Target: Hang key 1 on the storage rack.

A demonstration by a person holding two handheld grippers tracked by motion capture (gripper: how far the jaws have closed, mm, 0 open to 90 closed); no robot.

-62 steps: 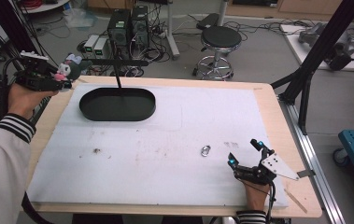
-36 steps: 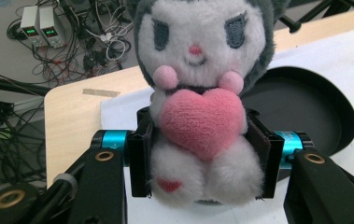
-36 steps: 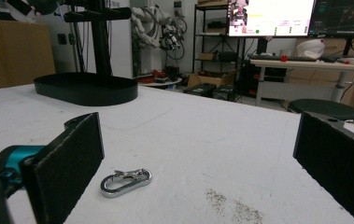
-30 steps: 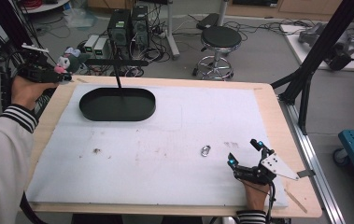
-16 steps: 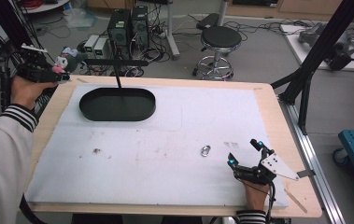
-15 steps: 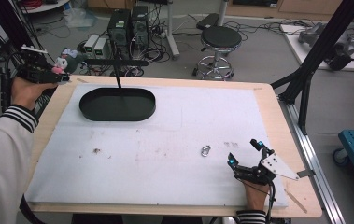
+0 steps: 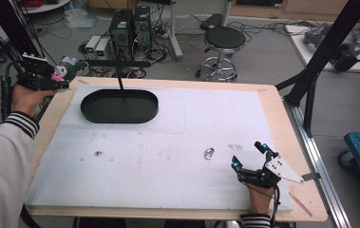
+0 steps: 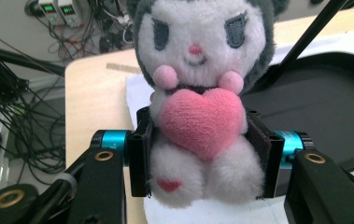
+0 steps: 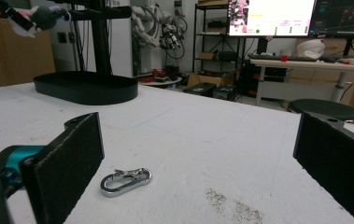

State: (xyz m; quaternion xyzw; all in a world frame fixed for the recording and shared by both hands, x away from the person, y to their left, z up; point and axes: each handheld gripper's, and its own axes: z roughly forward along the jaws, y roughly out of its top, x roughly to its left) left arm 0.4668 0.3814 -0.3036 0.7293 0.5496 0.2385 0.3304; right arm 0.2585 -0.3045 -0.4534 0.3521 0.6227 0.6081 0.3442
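A grey-and-white plush toy (image 8: 198, 107) hugging a pink heart sits upright, pinched at frame centre; upper left from above.

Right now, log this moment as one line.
left hand-held gripper: shut on plush toy | right hand-held gripper: open | carabiner: on table

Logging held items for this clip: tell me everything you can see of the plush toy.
The plush toy is a small soft doll with a white face, grey hood, pink cheeks and nose, hugging a pink heart; a red mark shows on one foot. It faces the left gripper view's camera, upright, squeezed at its body between the left tool's black pads, held off the table's far left corner.
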